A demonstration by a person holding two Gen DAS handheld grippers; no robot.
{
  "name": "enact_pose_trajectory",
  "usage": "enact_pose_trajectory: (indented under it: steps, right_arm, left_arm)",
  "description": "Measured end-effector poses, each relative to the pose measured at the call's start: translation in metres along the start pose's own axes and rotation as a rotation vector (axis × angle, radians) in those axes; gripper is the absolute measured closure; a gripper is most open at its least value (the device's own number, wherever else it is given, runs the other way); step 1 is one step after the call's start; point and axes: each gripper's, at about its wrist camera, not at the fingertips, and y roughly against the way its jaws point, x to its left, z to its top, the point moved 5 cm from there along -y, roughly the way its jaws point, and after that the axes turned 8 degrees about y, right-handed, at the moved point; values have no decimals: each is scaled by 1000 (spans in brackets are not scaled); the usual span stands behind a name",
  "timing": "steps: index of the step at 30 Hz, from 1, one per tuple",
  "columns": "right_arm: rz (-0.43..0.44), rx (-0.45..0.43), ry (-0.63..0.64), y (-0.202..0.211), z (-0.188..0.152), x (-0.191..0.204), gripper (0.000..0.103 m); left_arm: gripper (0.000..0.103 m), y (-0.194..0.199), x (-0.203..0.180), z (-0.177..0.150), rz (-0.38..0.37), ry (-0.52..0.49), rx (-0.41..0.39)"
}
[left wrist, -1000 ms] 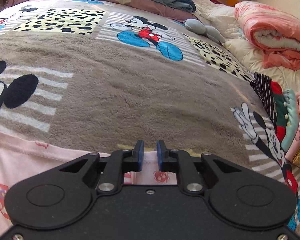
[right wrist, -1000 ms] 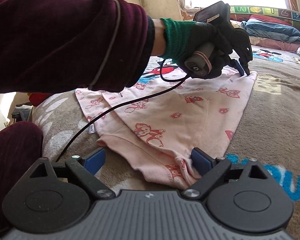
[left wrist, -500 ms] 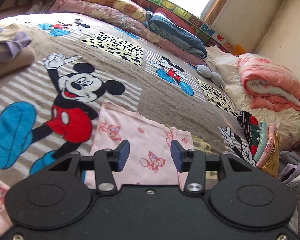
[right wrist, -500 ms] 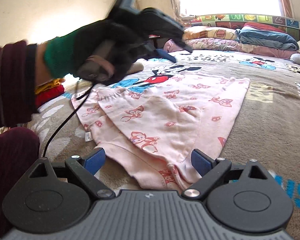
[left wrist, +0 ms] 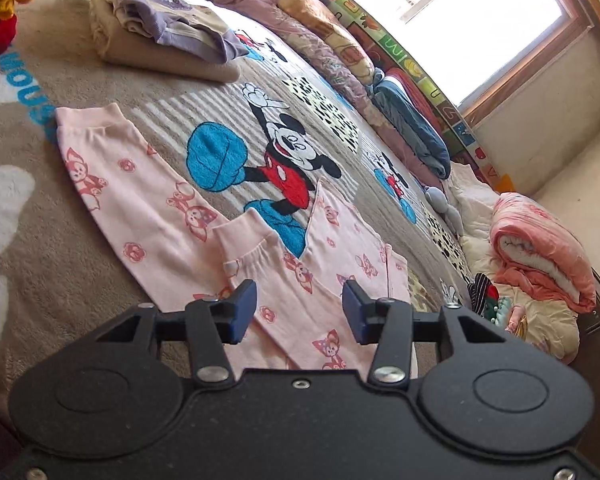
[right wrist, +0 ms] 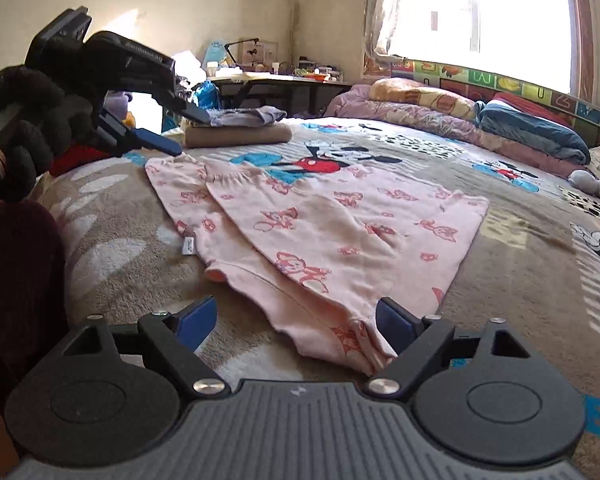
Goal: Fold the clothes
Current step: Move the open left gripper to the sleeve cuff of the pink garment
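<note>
On the bed, a pink shirt [right wrist: 320, 240] printed with little red cartoon animals is lying flat on a brown cartoon-mouse blanket [right wrist: 520, 264], one sleeve [left wrist: 132, 184] stretching out toward the bed's near edge and a white label showing at its side. No box or basket is showing in either view; the clothes are sitting in loose piles instead. A folded stack of beige and purple clothes [left wrist: 160, 36] is resting on the blanket beyond the shirt, and a second stack of folded, many-coloured clothes [left wrist: 496, 300] is lying at the far side of the bed. The left hand-held gripper [left wrist: 298, 312] is hovering just above the shirt's cuff area with its fingers partly apart and gripping nothing. The right hand-held gripper [right wrist: 296, 322] is sitting low at the shirt's near corner, its jaws wide but closing, with the pink cloth lying between them and the pads not pressing it. Rolled quilts [right wrist: 440, 116] are lining the bed under a bright window [right wrist: 480, 20], and a cluttered counter [right wrist: 284, 78] is standing against the far wall.
</note>
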Motion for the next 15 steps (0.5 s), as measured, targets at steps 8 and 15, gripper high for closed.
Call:
enact_pose_trajectory:
  steps: [8,15]
  right_arm:
    - [3,42,33,-1,-3,7,13]
    - [-5,19,-9,5,-3,-3,13]
  left_arm:
    - [58,-5,23,-5,18,49,-5]
    - [59,-25,40,6,34,139,-28]
